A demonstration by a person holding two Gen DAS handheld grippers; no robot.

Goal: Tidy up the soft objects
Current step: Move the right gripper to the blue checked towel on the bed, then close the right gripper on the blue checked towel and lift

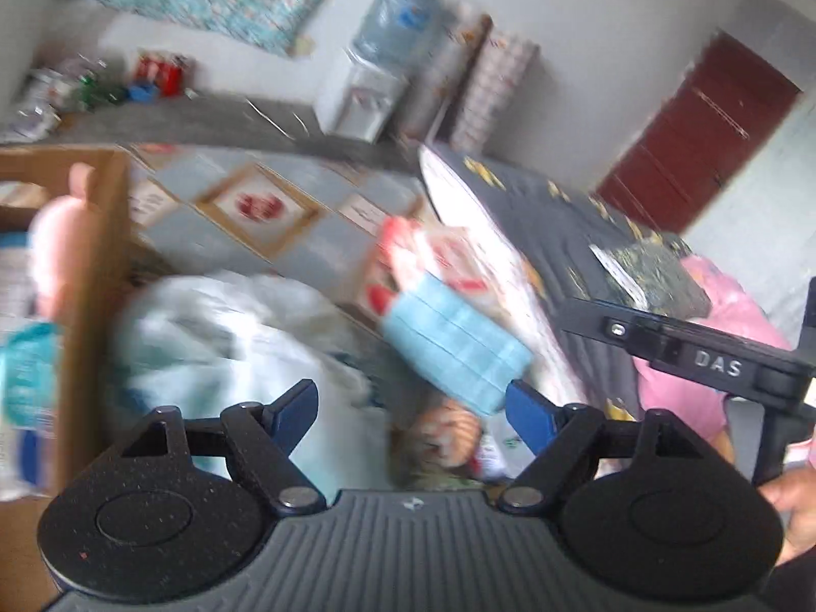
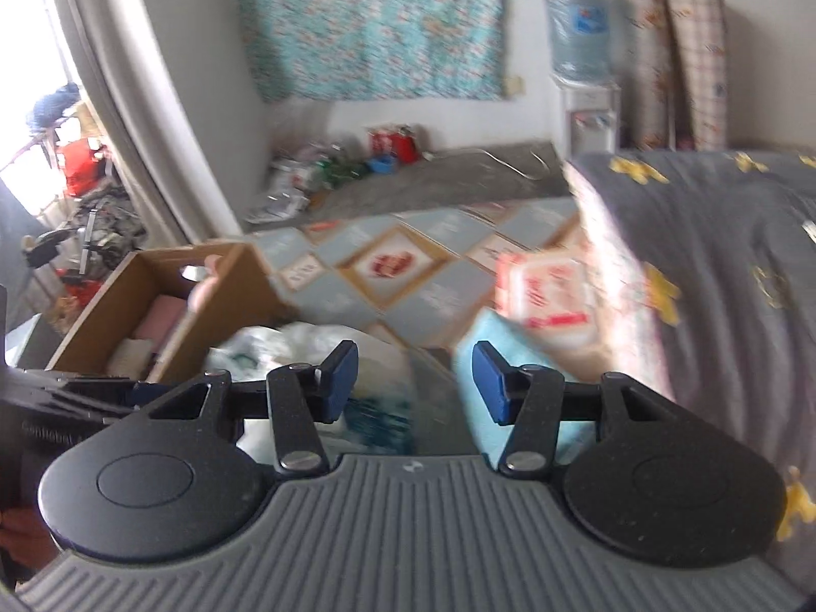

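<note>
Blur smears both views. Left gripper [image 1: 410, 410] has its jaws spread wide with nothing pressed between the blue pads [image 1: 530, 415]; a pleated blue mask [image 1: 454, 352] lies just beyond them, its lower corner near the right pad, though whether it touches cannot be told. Behind the mask sits a red-and-white packet [image 1: 438, 260] against the edge of the bed [image 1: 556, 224]. A white plastic bag [image 1: 214, 326] bulges on the patterned floor mat [image 1: 255, 204] to the left, beside a cardboard box [image 1: 97, 265]. Over the box's rim leans a pink soft thing [image 1: 61, 239], too blurred to name. Right gripper [image 2: 414, 382] is released too, jaws part open and empty, hanging over the bag [image 2: 316, 341] and a pale blue cloth [image 2: 484, 341]. From this side the box [image 2: 224, 296] stands open on the left with pink and pale folded pieces [image 2: 153, 326] inside. The packet [image 2: 545, 285] rests by the bed [image 2: 714, 265]. A water dispenser [image 2: 584, 71] stands against the far wall.
</note>
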